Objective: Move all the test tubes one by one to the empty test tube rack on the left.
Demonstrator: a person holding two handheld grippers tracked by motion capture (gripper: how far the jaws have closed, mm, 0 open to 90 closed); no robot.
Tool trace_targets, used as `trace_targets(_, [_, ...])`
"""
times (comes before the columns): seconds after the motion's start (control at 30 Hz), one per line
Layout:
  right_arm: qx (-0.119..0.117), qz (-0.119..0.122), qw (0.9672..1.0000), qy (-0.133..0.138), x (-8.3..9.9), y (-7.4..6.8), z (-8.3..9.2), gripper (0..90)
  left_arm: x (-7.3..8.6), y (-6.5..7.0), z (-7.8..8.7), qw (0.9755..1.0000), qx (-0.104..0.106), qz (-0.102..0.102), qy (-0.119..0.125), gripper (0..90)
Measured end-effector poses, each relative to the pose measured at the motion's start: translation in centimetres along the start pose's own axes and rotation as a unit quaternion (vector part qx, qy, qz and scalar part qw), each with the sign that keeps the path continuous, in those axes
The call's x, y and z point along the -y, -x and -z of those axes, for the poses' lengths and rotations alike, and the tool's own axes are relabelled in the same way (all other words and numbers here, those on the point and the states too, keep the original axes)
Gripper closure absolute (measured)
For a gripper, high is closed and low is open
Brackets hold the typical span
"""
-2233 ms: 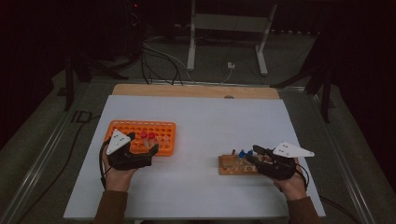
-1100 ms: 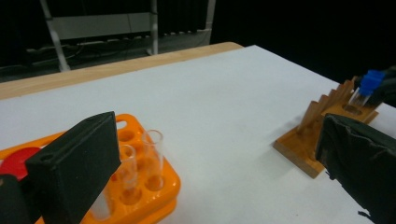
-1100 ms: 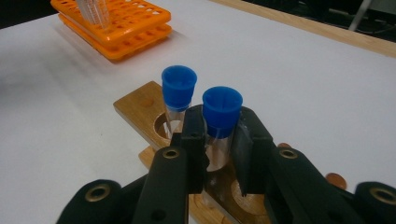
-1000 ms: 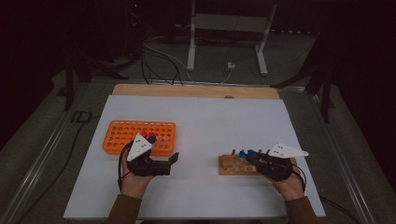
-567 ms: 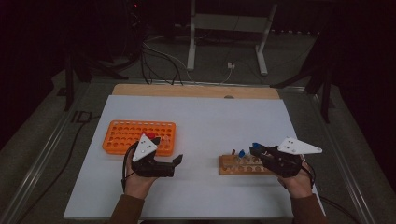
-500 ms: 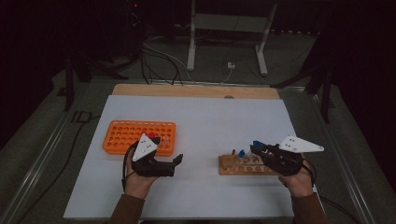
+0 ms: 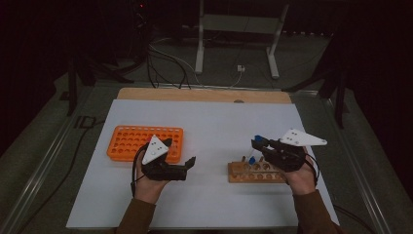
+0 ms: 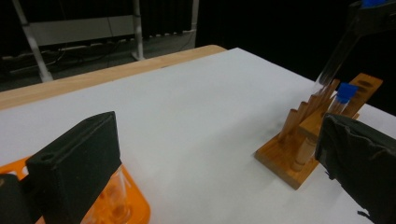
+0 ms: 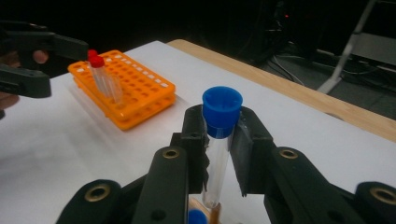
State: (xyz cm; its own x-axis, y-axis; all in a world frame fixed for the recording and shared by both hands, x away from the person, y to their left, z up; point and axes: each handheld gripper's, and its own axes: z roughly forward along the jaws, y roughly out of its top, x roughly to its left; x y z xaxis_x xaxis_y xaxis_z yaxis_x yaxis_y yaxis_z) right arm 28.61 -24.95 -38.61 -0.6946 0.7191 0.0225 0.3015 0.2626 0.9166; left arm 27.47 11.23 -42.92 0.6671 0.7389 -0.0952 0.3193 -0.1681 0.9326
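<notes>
White sheeting covers the table [image 7: 214, 122], with dark floor beyond. Nearest, a clear, blue-capped test tube [image 9: 218, 140] is clamped just under its cap by the right gripper [image 9: 219, 140], above the wooden tube rack [image 7: 255, 171]. It is judged light, rigid, smooth and breakable, best gripped gently high up. Farther off, the left gripper's [image 8: 210, 158] jaws stand apart beside the orange plastic tube rack [image 7: 131, 141].

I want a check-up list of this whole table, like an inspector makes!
Surface: white table top, wooden strip at far edge.
Job's things: blue-capped tube; wooden rack; orange rack with red-capped tubes.
Clutter: nothing seen.
Grippers: right gripper shut on the blue-capped tube above the wooden rack; left gripper open, empty.
Cables: black cable from the left gripper; more on the floor.
Surroundings: dark room, grey stand behind.
</notes>
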Motion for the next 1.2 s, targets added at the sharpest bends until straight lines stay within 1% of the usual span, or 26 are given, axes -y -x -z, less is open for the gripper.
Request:
trace_targets(0.2, [-0.016, -0.005, 0.9999, 0.002, -0.5, -0.8, -1.2, 76.2, -0.2, 0.5, -0.7, 1.0000, 0.008, 0.001, 0.001, 0.8])
trace_targets(0.37, [-0.028, -0.007, 0.9996, -0.003, -0.6, -1.5, -2.2, 76.1, -0.5, 1.1, -1.4, 0.9997, 0.024, 0.005, 0.000, 1.4])
trace_targets(0.43, [-0.034, -0.009, 0.9994, -0.003, -0.7, -1.8, -2.5, 76.2, -0.6, 1.4, -1.7, 0.9996, 0.030, 0.001, -0.003, 2.7])
trace_targets(0.6, [-0.045, -0.007, 0.9989, -0.008, -0.9, -2.6, -3.3, 76.1, -0.9, 2.2, -2.5, 0.9991, 0.041, -0.006, -0.008, 4.7])
trace_targets(0.7, [-0.053, -0.004, 0.9985, -0.013, -0.9, -3.1, -3.8, 76.1, -0.9, 2.8, -3.1, 0.9984, 0.052, -0.015, -0.015, 4.9])
trace_targets(0.77, [-0.057, -0.002, 0.9982, -0.016, -0.9, -3.4, -4.1, 76.1, -1.0, 3.2, -3.4, 0.9981, 0.052, -0.024, -0.023, 5.0])
trace_targets(0.9, [-0.065, 0.000, 0.9977, -0.018, -0.9, -3.9, -4.6, 76.1, -1.0, 3.9, -4.1, 0.9972, 0.061, -0.030, -0.031, 7.1])
trace_targets(0.93, [-0.068, 0.001, 0.9975, -0.019, -0.9, -4.0, -4.7, 76.1, -1.0, 4.0, -4.2, 0.9969, 0.064, -0.031, -0.033, 8.6])
trace_targets(1.0, [-0.071, 0.003, 0.9973, -0.020, -1.0, -4.3, -4.9, 76.0, -1.1, 4.4, -4.5, 0.9967, 0.066, -0.034, -0.033, 16.0])
trace_targets(1.03, [-0.073, 0.003, 0.9971, -0.020, -1.0, -4.4, -4.9, 76.1, -1.1, 4.5, -4.6, 0.9965, 0.067, -0.036, -0.034, 18.0])
trace_targets(1.1, [-0.077, 0.005, 0.9968, -0.021, -1.0, -4.6, -5.1, 76.0, -1.0, 4.8, -4.8, 0.9962, 0.067, -0.044, -0.033, 24.2])
trace_targets(1.17, [-0.081, 0.006, 0.9965, -0.022, -1.0, -4.8, -5.2, 76.0, -1.0, 5.0, -5.0, 0.9958, 0.068, -0.049, -0.035, 32.8])
trace_targets(1.2, [-0.082, 0.008, 0.9963, -0.022, -1.0, -4.9, -5.3, 76.0, -1.0, 5.2, -5.1, 0.9959, 0.067, -0.049, -0.036, 36.7])
